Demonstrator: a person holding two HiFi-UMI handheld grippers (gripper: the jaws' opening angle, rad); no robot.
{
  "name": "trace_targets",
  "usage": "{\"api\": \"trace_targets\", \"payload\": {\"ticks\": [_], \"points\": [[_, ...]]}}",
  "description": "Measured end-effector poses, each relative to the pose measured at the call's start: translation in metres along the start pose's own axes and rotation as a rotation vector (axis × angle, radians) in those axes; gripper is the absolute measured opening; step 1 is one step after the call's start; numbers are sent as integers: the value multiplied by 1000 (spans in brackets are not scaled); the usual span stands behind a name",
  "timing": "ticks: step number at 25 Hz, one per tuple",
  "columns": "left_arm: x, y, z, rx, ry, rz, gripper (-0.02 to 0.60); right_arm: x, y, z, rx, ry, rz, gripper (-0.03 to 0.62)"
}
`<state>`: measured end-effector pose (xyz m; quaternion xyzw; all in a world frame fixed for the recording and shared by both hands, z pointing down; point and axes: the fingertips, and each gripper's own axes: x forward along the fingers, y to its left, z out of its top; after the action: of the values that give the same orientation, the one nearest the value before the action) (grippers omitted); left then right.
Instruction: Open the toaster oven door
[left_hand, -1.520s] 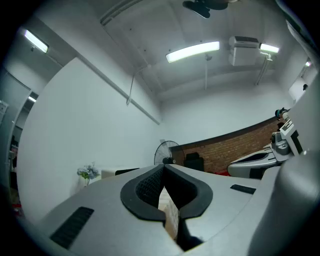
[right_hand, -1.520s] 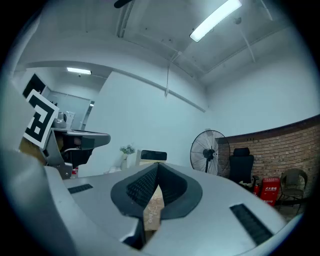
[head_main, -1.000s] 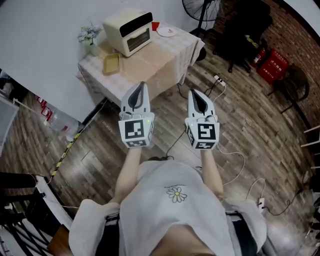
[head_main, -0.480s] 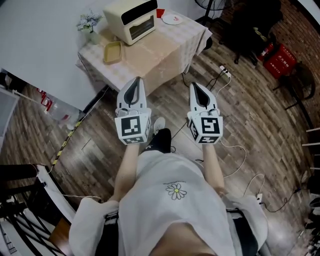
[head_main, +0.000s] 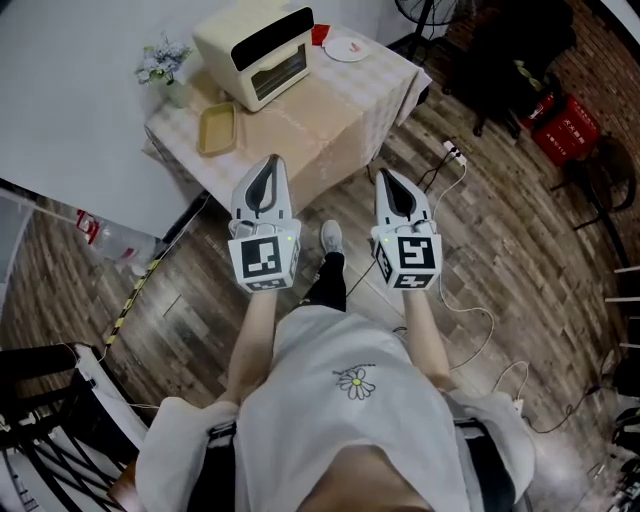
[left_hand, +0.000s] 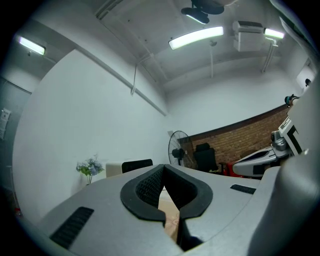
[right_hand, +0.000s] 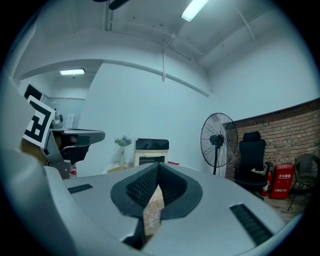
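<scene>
Both my claws are pinched shut with nothing in them. In each gripper view the dark pads meet at the tips, and only a sliver of the checked cloth shows through the gap lower down. From the head view, my left claw (head_main: 274, 163) and right claw (head_main: 386, 176) sit side by side mid-frame, pointing level toward the surface (head_main: 335, 105), and neither is touching anything.

The toaster oven (head_main: 255, 45) is the cream one with a dark top panel, way up in the upper left of the frame at the far side of the surface. It's well apart from both claws. Its door (head_main: 280, 72) looks closed.

There's a yellow tray (head_main: 217, 130) just beside the oven, flowers (head_main: 163, 62) further left, and a plate (head_main: 346, 47) to its right. A standing fan (right_hand: 218, 140) shows right of centre in the right gripper view.
</scene>
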<state>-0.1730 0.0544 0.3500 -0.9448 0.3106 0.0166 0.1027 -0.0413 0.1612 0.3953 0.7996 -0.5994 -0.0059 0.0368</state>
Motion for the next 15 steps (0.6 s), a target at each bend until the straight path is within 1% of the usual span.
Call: {"api": "trace_targets", "payload": {"ticks": [6, 9, 11, 15], "points": [[97, 28, -13, 13, 18, 5, 17, 96, -36, 3, 4, 24, 17, 9], [145, 49, -13, 29, 19, 12, 17, 153, -54, 13, 9, 27, 26, 9], [177, 68, -15, 15, 15, 33, 17, 192, -62, 23, 4, 19, 46, 9], [233, 101, -35, -51, 30, 60, 17, 266, -70, 30, 27, 32, 103, 9]]}}
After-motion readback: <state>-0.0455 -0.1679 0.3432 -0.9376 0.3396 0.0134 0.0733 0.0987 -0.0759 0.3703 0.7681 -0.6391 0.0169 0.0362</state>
